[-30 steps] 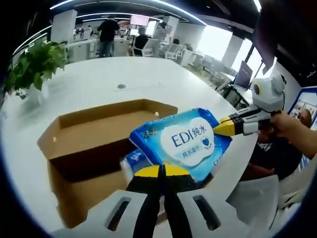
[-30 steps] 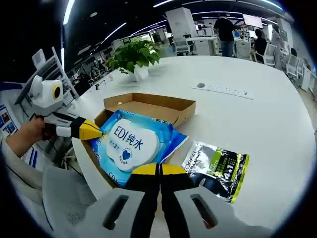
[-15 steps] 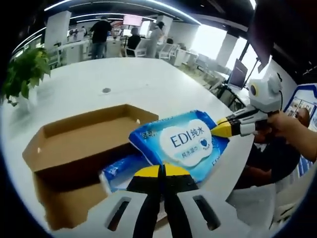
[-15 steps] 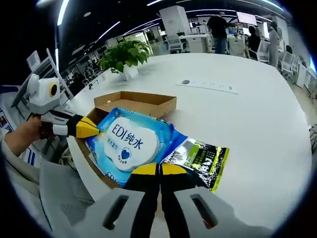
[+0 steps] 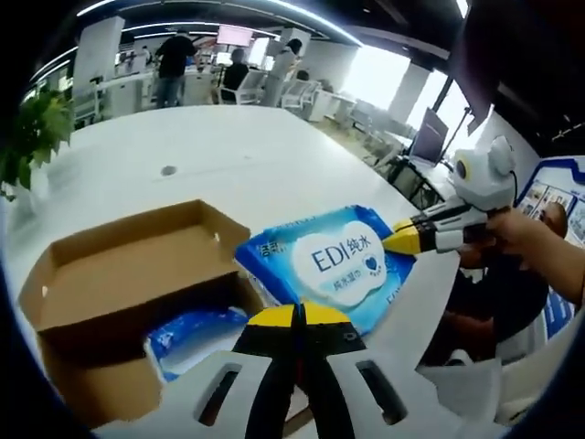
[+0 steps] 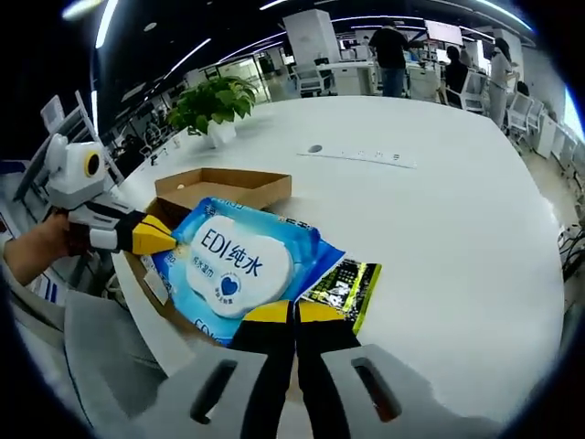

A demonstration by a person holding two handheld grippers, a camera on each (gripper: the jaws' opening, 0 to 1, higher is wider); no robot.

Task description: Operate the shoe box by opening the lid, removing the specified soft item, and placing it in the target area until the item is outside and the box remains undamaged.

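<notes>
The open cardboard shoe box lies on the white table, with a second blue pack inside it. A blue wet-wipes pack marked "EDI" is held above the box's right end. My left gripper is shut on its near edge, and my right gripper is shut on its far right corner. In the right gripper view the same wipes pack hangs between my right gripper and my left gripper, with the box behind it.
A black and green packet lies on the table, partly under the wipes pack. A potted plant stands at the table's far side. A cable socket sits in the tabletop. People stand by desks in the background.
Both grippers have carried the wipes pack sideways, further off the box. The pack now overlaps more of the black and green packet in the right gripper view.
</notes>
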